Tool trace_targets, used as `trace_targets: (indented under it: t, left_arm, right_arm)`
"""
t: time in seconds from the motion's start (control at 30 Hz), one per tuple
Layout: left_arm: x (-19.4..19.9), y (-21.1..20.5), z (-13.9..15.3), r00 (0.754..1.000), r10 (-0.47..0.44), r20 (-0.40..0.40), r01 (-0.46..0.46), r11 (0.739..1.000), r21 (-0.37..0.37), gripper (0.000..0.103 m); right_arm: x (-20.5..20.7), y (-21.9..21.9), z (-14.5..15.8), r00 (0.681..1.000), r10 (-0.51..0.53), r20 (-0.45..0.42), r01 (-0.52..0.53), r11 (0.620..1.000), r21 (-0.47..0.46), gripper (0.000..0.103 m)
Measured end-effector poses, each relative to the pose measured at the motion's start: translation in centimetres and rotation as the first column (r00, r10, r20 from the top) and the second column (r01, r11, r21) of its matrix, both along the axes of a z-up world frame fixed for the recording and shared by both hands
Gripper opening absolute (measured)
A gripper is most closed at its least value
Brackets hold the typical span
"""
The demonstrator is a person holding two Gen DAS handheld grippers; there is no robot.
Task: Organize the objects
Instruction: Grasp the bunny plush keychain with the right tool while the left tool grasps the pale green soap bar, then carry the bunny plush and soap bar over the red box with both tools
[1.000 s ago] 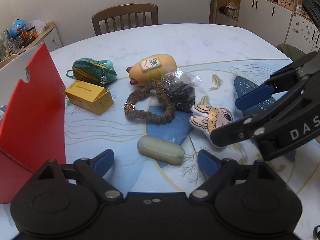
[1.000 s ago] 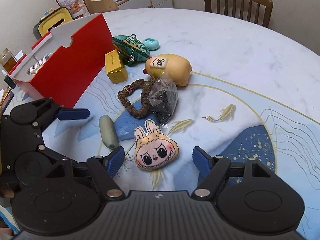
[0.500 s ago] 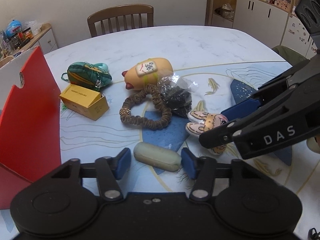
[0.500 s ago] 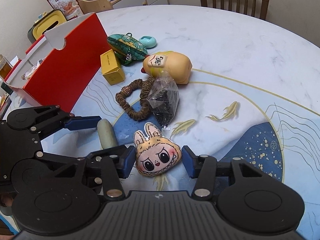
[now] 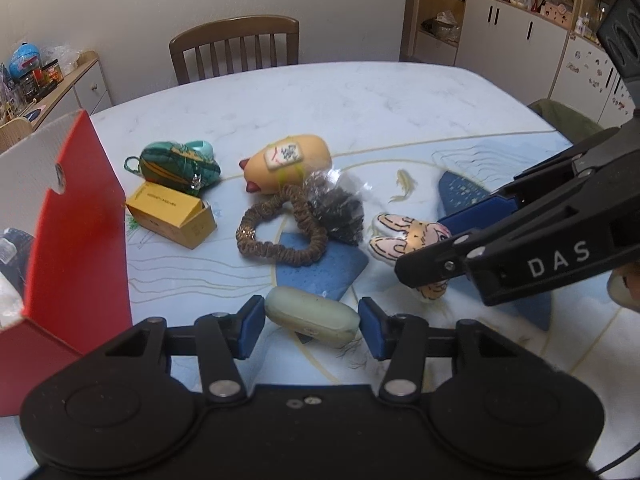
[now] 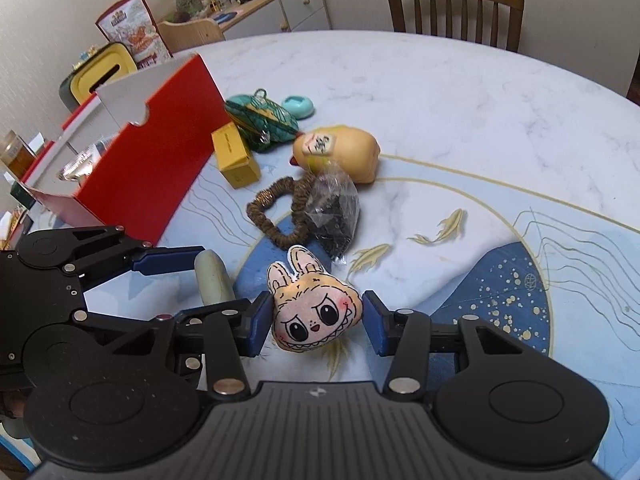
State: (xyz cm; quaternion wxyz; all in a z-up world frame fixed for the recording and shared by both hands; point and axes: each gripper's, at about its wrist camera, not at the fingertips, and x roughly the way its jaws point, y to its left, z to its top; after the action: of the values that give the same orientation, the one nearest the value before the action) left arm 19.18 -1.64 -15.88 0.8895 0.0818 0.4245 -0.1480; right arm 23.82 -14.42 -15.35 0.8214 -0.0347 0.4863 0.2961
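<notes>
The pale green case (image 5: 312,316) lies on the counter (image 5: 360,104) between the blue pads of the left claw (image 5: 312,327); the pads sit right at its two ends, so it looks pinched or a hair from it, and it has not left the surface. Just to its right, the rabbit-faced plush (image 6: 316,312) lies flat between the pads of the right claw (image 6: 316,322), the left pad touching and the right one just beside it, so that grip too looks almost closed rather than secure.

Beyond them, nothing else is sorted yet: the brown scrunchie (image 5: 280,232), the clear bag of dark bits (image 5: 340,212), the tan toy with a tile on it (image 5: 288,162), the yellow carton (image 5: 172,214), the green pouch (image 5: 178,166) and a small teal piece (image 6: 298,106) all lie loose.

The red box (image 6: 160,160) stands open at the left and already holds a few things, though which I cannot tell. I judge the job is early: two pickups under way, six items waiting.
</notes>
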Motion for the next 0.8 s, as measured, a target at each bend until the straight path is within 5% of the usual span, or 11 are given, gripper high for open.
trace_targets:
  t: [0.8]
  left_arm:
    - [-0.8,8.2,8.6,0.998,0.055,0.009,-0.054,0.99,-0.127,0.05]
  right_arm:
    - [-2.9,5.5,8.1,0.995,0.013,0.096,-0.02,0.998,0.066,0.047]
